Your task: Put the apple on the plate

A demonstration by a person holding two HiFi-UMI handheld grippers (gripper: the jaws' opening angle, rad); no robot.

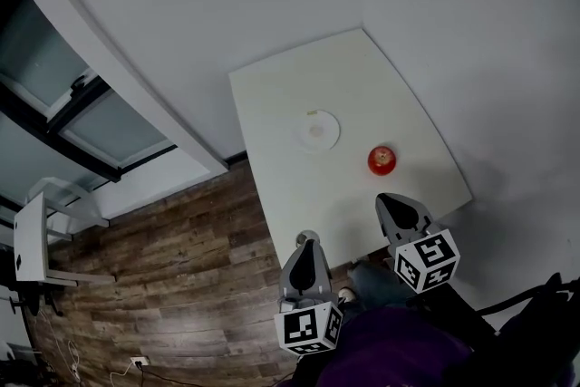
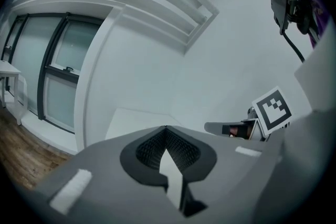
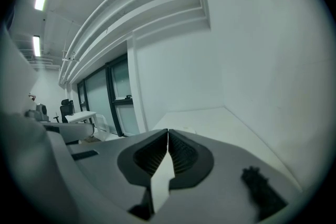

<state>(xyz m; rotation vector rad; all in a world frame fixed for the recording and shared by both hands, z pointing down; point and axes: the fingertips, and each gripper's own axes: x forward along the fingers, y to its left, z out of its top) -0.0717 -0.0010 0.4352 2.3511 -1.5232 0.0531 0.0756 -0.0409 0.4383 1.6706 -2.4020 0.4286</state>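
A red apple sits on the white table near its right edge. A small white plate lies to the apple's left, near the table's middle, with nothing on it. My right gripper hovers over the table's near edge just short of the apple, its jaws shut and empty. My left gripper is at the near edge, left of the right one, and its jaws also meet at the tip with nothing between them. In the left gripper view, the right gripper shows at the right. Neither gripper view shows the apple.
The table stands in a corner of white walls. Wood floor lies to the left, with a glazed window wall and a small white desk beyond. The person's dark purple clothing fills the bottom edge.
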